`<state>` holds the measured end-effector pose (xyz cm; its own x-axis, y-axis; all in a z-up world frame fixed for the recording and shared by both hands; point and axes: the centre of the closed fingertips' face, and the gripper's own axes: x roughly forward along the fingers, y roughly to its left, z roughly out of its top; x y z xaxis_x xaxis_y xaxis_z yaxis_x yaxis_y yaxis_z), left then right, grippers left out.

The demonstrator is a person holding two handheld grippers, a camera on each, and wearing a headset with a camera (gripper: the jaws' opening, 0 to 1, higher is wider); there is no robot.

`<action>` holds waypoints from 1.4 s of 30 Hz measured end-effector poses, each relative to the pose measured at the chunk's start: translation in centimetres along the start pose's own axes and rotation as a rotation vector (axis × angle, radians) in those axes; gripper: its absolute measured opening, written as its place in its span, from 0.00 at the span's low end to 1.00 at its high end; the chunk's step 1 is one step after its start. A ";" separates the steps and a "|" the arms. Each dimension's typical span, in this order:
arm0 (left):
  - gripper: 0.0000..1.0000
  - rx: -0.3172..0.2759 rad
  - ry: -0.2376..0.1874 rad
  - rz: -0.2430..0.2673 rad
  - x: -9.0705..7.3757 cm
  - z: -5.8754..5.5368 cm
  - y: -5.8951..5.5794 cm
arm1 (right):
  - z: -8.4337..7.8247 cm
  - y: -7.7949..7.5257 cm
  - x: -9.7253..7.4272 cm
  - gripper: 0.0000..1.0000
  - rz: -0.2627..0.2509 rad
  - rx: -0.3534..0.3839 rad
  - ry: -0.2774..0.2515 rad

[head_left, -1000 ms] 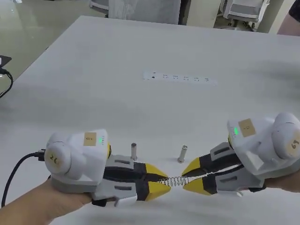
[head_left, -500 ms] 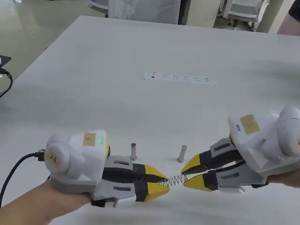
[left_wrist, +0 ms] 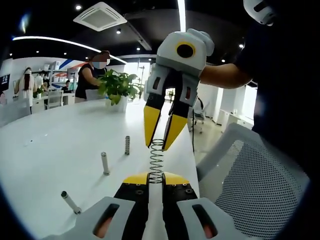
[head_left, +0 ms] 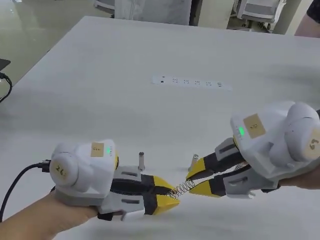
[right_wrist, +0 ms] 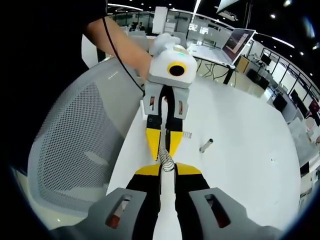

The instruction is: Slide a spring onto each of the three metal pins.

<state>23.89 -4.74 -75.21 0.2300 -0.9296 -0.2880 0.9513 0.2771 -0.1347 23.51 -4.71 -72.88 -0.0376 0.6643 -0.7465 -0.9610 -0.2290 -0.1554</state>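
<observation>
Here, left tongs [head_left: 174, 195] and right tongs [head_left: 191, 182] both clench the spring [head_left: 183, 186], with a pin [head_left: 141, 161] upright just behind it and a power strip [head_left: 192, 83] beyond.

The right gripper [head_left: 190, 182] now sits higher and further left, rolled over. The spring [head_left: 183, 186] slants up to it from the left gripper [head_left: 174, 195] instead of lying level, and looks slightly shorter, perhaps compressed.
</observation>
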 end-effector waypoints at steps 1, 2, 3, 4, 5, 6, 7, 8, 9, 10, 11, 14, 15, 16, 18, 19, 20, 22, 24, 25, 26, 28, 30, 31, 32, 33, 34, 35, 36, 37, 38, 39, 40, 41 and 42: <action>0.01 0.002 0.000 0.000 0.0 0.0 0.0 | 0.1 0.0 0.0 0.07 0.000 -0.005 0.001; 0.01 0.002 0.001 0.000 0.0 0.0 0.0 | 0.1 0.0 0.0 0.07 0.001 -0.007 0.001; 0.01 0.005 0.001 0.001 0.1 0.0 0.0 | 0.2 0.0 0.0 0.07 0.002 -0.010 0.004; 0.01 0.004 0.002 0.000 0.1 0.0 0.0 | 0.3 0.0 -0.1 0.07 0.003 -0.017 0.005; 0.01 0.009 0.003 0.001 0.2 0.0 0.0 | 0.3 0.0 -0.1 0.07 0.004 -0.021 0.015; 0.01 0.008 0.004 0.000 0.3 0.0 0.0 | 0.3 0.0 -0.1 0.07 0.006 -0.025 0.019; 0.01 0.010 0.006 0.000 0.3 0.0 0.0 | 0.4 0.0 -0.1 0.07 0.005 -0.030 0.018; 0.01 0.012 0.008 0.000 0.4 0.0 0.0 | 0.4 0.0 0.0 0.07 0.006 -0.032 0.019; 0.01 0.014 0.010 -0.002 0.5 0.0 0.0 | 0.4 0.0 0.0 0.07 0.011 -0.037 0.027; 0.01 0.017 0.012 -0.002 0.6 0.0 0.0 | 0.5 0.0 0.0 0.07 0.009 -0.048 0.029; 0.01 0.016 0.012 -0.002 0.6 0.0 0.0 | 0.7 0.0 0.0 0.07 0.013 -0.049 0.028; 0.01 0.019 0.012 -0.002 0.6 0.0 0.1 | 0.8 -0.1 0.0 0.07 0.015 -0.058 0.033; 0.01 0.020 0.012 -0.002 0.7 0.0 0.1 | 0.9 -0.1 0.0 0.07 0.016 -0.059 0.033; 0.01 0.022 0.013 -0.002 0.7 0.0 0.1 | 1.0 -0.1 0.1 0.07 0.018 -0.061 0.032; 0.01 0.026 0.014 -0.001 0.7 0.0 0.1 | 1.2 -0.1 0.2 0.07 0.019 -0.066 0.033; 0.01 0.024 0.015 -0.001 0.8 0.0 0.1 | 1.3 -0.1 0.2 0.07 0.020 -0.065 0.032; 0.01 0.028 0.016 0.000 0.8 0.0 0.2 | 1.3 -0.2 0.3 0.07 0.022 -0.065 0.035; 0.01 0.030 0.017 0.002 0.8 0.0 0.2 | 1.4 -0.2 0.3 0.07 0.024 -0.072 0.041; 0.01 0.028 0.015 0.001 0.9 0.0 0.2 | 1.4 -0.2 0.3 0.07 0.025 -0.072 0.044; 0.01 0.031 0.014 0.001 0.9 0.0 0.2 | 1.4 -0.1 0.3 0.07 0.027 -0.078 0.046; 0.01 0.030 0.016 0.000 0.9 0.0 0.2 | 1.4 -0.1 0.3 0.07 0.029 -0.080 0.049; 0.01 0.034 0.020 0.000 1.0 -0.1 0.2 | 1.4 0.0 0.4 0.07 0.033 -0.086 0.059; 0.01 0.038 0.020 0.002 1.1 -0.1 0.2 | 1.4 0.0 0.5 0.07 0.035 -0.087 0.068; 0.01 0.040 0.020 0.002 1.1 -0.1 0.2 | 1.4 0.0 0.5 0.07 0.036 -0.090 0.074; 0.01 0.043 0.020 0.002 1.1 -0.1 0.2 | 1.4 0.0 0.5 0.07 0.037 -0.096 0.078; 0.01 0.047 0.022 0.000 1.2 -0.1 0.2 | 1.3 0.1 0.4 0.07 0.040 -0.095 0.085; 0.01 0.052 0.022 0.000 1.2 -0.1 0.1 | 1.3 0.1 0.4 0.07 0.041 -0.096 0.090; 0.01 0.054 0.022 0.001 1.3 -0.1 0.1 | 1.3 0.1 0.4 0.07 0.043 -0.097 0.093; 0.01 0.056 0.024 0.000 1.3 -0.1 0.1 | 1.2 0.1 0.4 0.08 0.047 -0.096 0.102; 0.00 0.058 0.024 -0.001 1.3 -0.1 0.1 | 1.1 0.1 0.4 0.08 0.047 -0.095 0.111; 0.00 0.061 0.023 0.001 1.4 -0.1 0.1 | 1.1 0.1 0.4 0.08 0.047 -0.091 0.116; 0.00 0.063 0.021 -0.001 1.4 -0.1 0.1 | 1.2 0.1 0.4 0.08 0.050 -0.084 0.115; 0.00 0.067 0.019 -0.003 1.4 0.0 0.0 | 1.2 0.0 0.3 0.08 0.050 -0.068 0.120; 0.00 0.071 0.017 -0.003 1.4 0.0 0.0 | 1.2 0.0 0.3 0.08 0.049 -0.062 0.120; 0.00 0.072 0.015 -0.002 1.4 0.1 0.0 | 1.2 0.0 0.2 0.08 0.051 -0.048 0.123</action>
<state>24.26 -6.04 -75.57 0.2253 -0.9263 -0.3020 0.9642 0.2564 -0.0670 23.17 -3.70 -72.28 -0.0498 0.5596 -0.8272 -0.9442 -0.2963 -0.1436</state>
